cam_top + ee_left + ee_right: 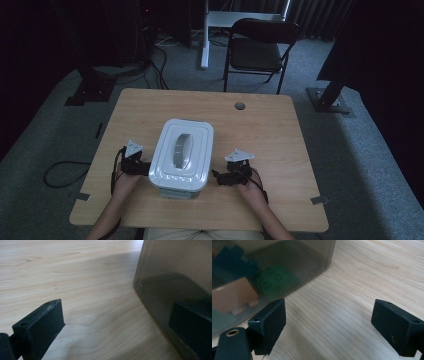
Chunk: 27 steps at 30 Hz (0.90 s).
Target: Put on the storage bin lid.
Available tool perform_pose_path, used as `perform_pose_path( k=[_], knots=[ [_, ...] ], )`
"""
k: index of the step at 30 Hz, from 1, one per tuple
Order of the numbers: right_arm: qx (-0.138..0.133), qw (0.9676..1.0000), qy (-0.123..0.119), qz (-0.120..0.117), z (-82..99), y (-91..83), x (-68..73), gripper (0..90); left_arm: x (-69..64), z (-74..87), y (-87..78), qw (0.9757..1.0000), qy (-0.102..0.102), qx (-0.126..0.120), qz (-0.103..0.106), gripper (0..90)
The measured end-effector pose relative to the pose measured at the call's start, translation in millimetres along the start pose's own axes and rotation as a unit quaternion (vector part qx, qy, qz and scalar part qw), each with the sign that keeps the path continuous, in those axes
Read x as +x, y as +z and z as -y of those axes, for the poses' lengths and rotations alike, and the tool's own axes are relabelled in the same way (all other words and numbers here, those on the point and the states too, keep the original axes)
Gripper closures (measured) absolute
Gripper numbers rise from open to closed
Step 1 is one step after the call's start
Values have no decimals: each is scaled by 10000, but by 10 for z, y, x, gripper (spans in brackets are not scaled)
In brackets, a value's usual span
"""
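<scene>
A see-through storage box with a white lid (170, 167) and a recessed handle (182, 149) stands mid-table. Through its tinted wall (287, 262) I see a green brick (272, 280), a blue brick (229, 257) and a tan one (232, 296). My left gripper (141, 167) sits open at the box's left side; in the left gripper view the left gripper (117, 312) has one jaw close against the wall (175, 270) and the other over bare wood. My right gripper (220, 177) rests open beside the box's right near corner; in the right gripper view nothing lies between the right gripper's (329, 315) jaws.
The wooden table (260, 130) has a cable hole (240, 106) near its far edge. A black folding chair (257, 47) stands beyond it. Stand bases (330, 100) flank the table, and a cable (62, 172) loops on the carpet at left.
</scene>
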State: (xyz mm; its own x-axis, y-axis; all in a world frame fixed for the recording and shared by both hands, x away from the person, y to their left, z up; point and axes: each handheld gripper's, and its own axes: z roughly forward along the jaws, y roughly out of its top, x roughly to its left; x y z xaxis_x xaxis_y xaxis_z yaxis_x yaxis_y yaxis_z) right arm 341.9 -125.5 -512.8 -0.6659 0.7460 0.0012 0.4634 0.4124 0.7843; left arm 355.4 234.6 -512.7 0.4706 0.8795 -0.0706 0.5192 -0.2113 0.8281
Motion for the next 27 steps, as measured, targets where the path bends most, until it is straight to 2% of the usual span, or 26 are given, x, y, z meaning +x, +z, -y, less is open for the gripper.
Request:
perform_pose_path(
  k=[6,11,18,27],
  knots=[
    [-63,9999,76,-71,33,-61,-59,122,-184,-66,29,9997,205,36,162,5],
    [-95,9998,145,40,97,-156,-126,122,-306,-94,31,9990,354,58,263,5],
    [-3,9997,166,172,139,-204,-206,123,-430,-176,89,9984,428,44,353,5],
    [0,9991,304,292,183,-313,-399,128,-613,-262,196,9974,564,88,436,10]
  ],
)
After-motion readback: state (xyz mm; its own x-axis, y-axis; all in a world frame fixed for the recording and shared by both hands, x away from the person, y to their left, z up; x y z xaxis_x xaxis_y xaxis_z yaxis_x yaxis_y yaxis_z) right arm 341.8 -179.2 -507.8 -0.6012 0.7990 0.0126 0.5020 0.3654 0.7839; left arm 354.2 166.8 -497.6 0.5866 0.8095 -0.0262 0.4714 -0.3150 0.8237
